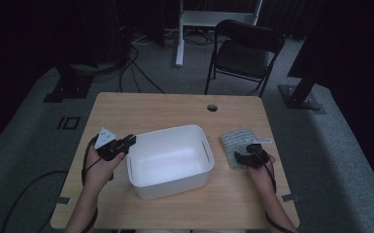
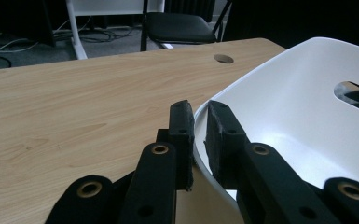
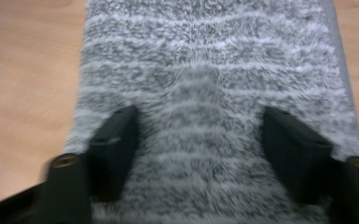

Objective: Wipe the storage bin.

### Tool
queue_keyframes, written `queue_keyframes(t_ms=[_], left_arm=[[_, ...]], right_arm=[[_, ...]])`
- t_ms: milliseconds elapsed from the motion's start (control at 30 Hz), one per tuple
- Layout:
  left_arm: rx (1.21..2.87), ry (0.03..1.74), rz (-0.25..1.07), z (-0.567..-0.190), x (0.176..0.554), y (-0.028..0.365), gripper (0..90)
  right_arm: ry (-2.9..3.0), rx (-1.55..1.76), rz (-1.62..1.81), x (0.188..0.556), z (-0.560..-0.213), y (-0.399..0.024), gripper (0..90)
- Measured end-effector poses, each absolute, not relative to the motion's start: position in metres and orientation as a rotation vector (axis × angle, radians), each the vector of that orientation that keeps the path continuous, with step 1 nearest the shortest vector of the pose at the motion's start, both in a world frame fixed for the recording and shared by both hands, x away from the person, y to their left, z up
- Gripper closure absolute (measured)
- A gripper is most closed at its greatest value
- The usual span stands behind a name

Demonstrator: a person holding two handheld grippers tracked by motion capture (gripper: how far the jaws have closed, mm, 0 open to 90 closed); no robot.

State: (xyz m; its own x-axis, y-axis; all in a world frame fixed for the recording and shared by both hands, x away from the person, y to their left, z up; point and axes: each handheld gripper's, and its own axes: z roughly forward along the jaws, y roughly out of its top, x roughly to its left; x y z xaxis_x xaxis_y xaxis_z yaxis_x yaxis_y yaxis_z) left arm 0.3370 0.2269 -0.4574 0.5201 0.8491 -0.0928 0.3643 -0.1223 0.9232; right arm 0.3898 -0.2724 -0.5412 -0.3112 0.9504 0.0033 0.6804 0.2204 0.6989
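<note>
A white plastic bin point(image 1: 175, 187) stands in the middle of the wooden table point(image 1: 150, 109). My left gripper point(image 1: 130, 141) is at the bin's left rim. In the left gripper view its jaws point(image 2: 199, 121) are pinched on that thin rim of the bin point(image 2: 298, 93), one pad outside and one inside. A grey striped towel point(image 1: 238, 141) lies flat to the right of the bin. My right gripper point(image 1: 240, 156) is down on the towel's near part. In the right gripper view its jaws point(image 3: 198, 135) stand wide apart, tips sunk in the towel's pile point(image 3: 205, 56), with a low ridge of cloth between them.
The bin looks empty inside. A round cable hole point(image 1: 212, 107) sits near the table's far edge. Behind the table stand a black folding chair point(image 1: 245, 51) and a white stand leg point(image 1: 178, 34). Cables trail across the grey carpet.
</note>
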Motion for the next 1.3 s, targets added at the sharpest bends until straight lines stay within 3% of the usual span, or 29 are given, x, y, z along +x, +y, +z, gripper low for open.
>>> queue_keyframes(t_ms=[67,100,233,500,700,1300], left_arm=[[1.713,1.028,0.575,-0.457,0.337,0.226,80.6],[1.713,1.024,0.575,-0.458,0.337,0.224,80.5],[1.71,1.014,0.571,-0.458,0.338,0.221,80.5],[1.708,1.018,0.58,-0.459,0.336,0.219,80.5],[1.703,1.014,0.574,-0.459,0.336,0.22,80.5],[1.695,1.004,0.577,-0.46,0.339,0.219,80.5]], right_arm=[[2.089,1.502,0.852,0.385,-0.54,-0.272,36.9],[2.116,1.495,0.858,0.377,-0.539,-0.272,46.3],[2.18,1.482,0.87,0.37,-0.535,-0.273,64.5],[2.176,1.537,0.929,0.374,-0.531,-0.276,74.1],[2.168,1.505,0.989,0.369,-0.516,-0.272,75.0],[2.032,1.347,1.366,0.306,-0.432,-0.278,76.2]])
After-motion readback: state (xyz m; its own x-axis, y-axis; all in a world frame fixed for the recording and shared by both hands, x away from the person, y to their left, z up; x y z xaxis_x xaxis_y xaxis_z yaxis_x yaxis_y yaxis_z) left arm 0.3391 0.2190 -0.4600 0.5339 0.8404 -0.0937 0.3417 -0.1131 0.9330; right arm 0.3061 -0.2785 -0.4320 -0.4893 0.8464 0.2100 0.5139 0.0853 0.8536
